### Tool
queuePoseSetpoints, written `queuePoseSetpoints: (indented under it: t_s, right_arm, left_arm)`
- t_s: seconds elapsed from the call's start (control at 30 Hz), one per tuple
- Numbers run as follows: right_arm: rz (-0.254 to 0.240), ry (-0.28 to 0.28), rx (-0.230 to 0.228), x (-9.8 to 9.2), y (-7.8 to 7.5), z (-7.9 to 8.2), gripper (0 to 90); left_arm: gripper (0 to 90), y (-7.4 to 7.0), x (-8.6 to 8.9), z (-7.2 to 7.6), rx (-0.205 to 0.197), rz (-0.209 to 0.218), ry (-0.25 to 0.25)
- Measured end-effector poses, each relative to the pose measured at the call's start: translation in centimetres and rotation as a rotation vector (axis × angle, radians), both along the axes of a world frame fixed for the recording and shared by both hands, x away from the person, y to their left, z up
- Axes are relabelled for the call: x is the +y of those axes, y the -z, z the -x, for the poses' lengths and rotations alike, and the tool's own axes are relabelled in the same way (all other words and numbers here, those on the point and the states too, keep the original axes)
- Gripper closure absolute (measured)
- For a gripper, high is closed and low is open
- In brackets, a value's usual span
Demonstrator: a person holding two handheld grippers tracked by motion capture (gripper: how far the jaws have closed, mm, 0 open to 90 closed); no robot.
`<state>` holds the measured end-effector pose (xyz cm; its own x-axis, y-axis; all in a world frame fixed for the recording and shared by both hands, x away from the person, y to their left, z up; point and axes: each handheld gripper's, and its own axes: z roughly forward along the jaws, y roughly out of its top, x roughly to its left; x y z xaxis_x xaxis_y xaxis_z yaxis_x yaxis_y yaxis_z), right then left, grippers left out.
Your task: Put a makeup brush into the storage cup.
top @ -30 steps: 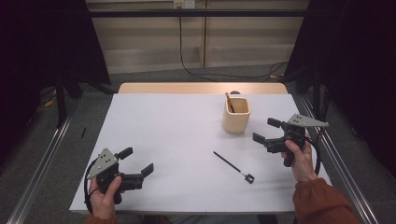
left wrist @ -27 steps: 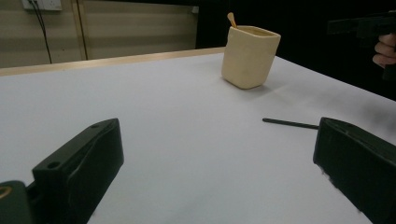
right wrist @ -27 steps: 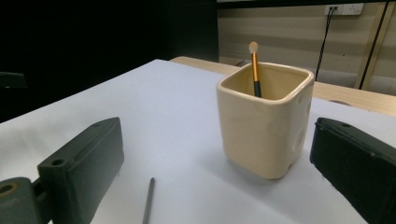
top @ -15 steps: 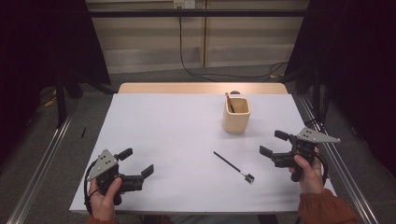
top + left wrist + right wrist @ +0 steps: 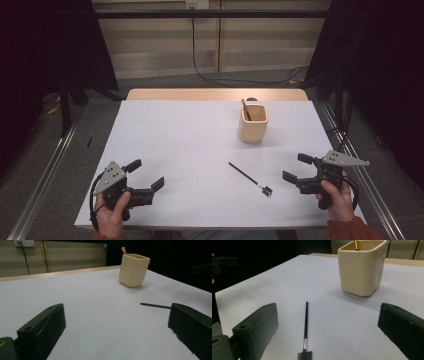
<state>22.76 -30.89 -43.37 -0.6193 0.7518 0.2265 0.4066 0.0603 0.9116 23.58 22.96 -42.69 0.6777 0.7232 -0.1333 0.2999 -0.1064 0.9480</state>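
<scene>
A thin black brush (image 5: 250,179) lies flat on the white table (image 5: 190,145), its bristled head pointing toward the person's edge and its handle angling away toward the middle. The right gripper (image 5: 298,168) sits just to the brush's right, low over the sheet, jaws spread wide and holding nothing; the brush head is near its jaw tips but apart from them. In the right gripper view the brush (image 5: 305,328) runs up the gap between the two black jaws, closer to the left one, touching neither.

Behind it stands a cream cup (image 5: 253,123) (squarish, with rounded corners), and a wooden stick (image 5: 245,108) leans inside it. The right gripper view brings the cup (image 5: 361,267) up close and shows a shallow round dent in its side wall, which the high view is too far off to show. The left gripper view catches only the brush's handle end (image 5: 155,305), just off its right-hand jaw, with the cup (image 5: 133,270) farther back.

The left gripper (image 5: 147,175) rests at the near left corner, well apart from the brush, jaws wide and empty. Each hand grips its tool from behind, the right hand (image 5: 336,196) at the table's near right edge, the left hand (image 5: 111,214) at the front edge.
</scene>
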Motion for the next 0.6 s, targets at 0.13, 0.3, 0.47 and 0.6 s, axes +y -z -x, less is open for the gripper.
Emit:
queuePoseSetpoints:
  t_s: [0.13,0.3,0.47,0.6]
  right_arm:
    - [-0.005,-0.001,-0.004,0.01,-0.07,-0.12,2.3]
    - [-0.017,0.007,-0.009,-0.04,-0.26,-0.22,2.3]
    - [-0.014,-0.005,-0.009,0.29,-0.23,-0.49,2.5]
    - [-0.02,-0.013,-0.023,0.3,-0.55,-0.42,2.2]
  left_arm:
    - [1.3,0.01,0.08,0.02,-0.005,0.002,0.003]
    - [1.3,0.11,0.1,-0.2,-0.001,0.0,0.02]
    - [1.3,0.07,0.05,-0.27,-0.006,0.005,0.031]
    - [1.3,0.11,0.0,-0.24,-0.001,0.007,0.028]
